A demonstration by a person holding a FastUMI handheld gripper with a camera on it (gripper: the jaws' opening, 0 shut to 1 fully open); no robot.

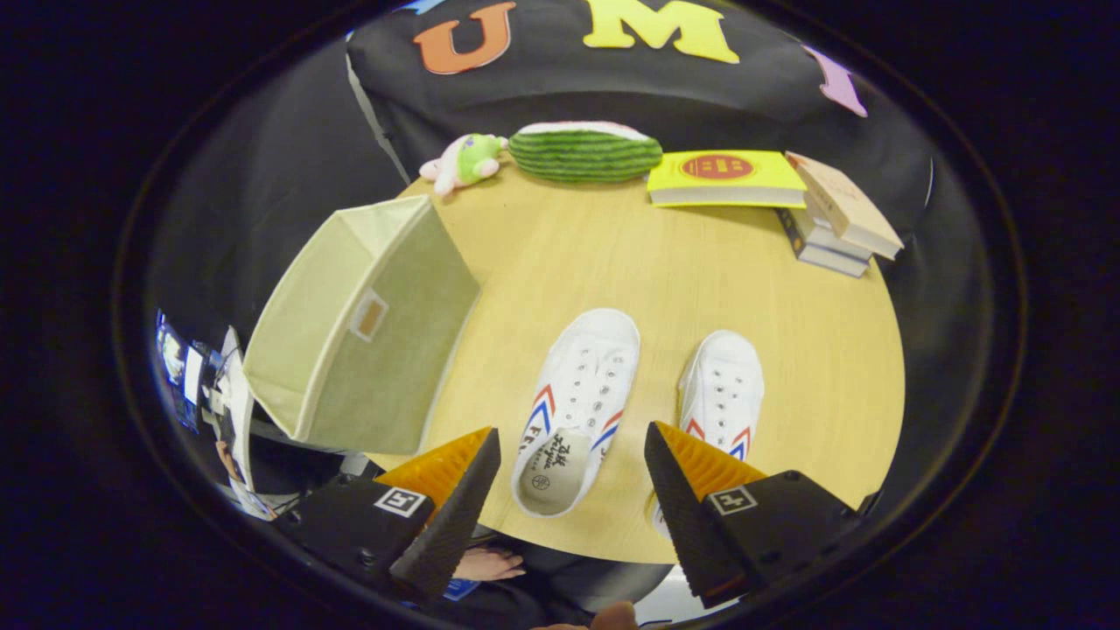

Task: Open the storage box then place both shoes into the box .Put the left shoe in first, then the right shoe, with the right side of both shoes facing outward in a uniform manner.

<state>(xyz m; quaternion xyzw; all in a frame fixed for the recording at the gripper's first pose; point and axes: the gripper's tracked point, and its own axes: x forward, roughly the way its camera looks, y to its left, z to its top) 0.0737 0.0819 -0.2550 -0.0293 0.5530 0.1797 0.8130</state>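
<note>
Gripper (569, 464): fingers stand well apart, clamped on nothing, held above the near edge of the round wooden table (787, 350).

Left shoe (575, 411): white canvas with red and blue chevrons at the side, lying flat on the table, toe pointing away. Its heel opening sits in the gap between the two fingers; neither finger touches it, as far as can be judged.

Right shoe (722, 394): same pattern, just to the right of the left shoe, parallel to it, apart from it. Its heel end is hidden behind the right-hand finger.

Storage box (367, 324): pale green fabric, well to the left of the left shoe, at the table's left edge and partly overhanging it. It appears tilted. A small label patch shows on the side facing the shoes. Whether it is open, and what it holds, cannot be told from this angle; no shoe is seen in it.

Beyond the left shoe, at the far edge of the table: a small pink and green plush toy (464, 162), beside it a watermelon-striped cushion (584, 150), then a yellow book (724, 178) and, to its right, a stack of books (836, 219).

A person's hand (486, 564) shows below the table's near edge.
</note>
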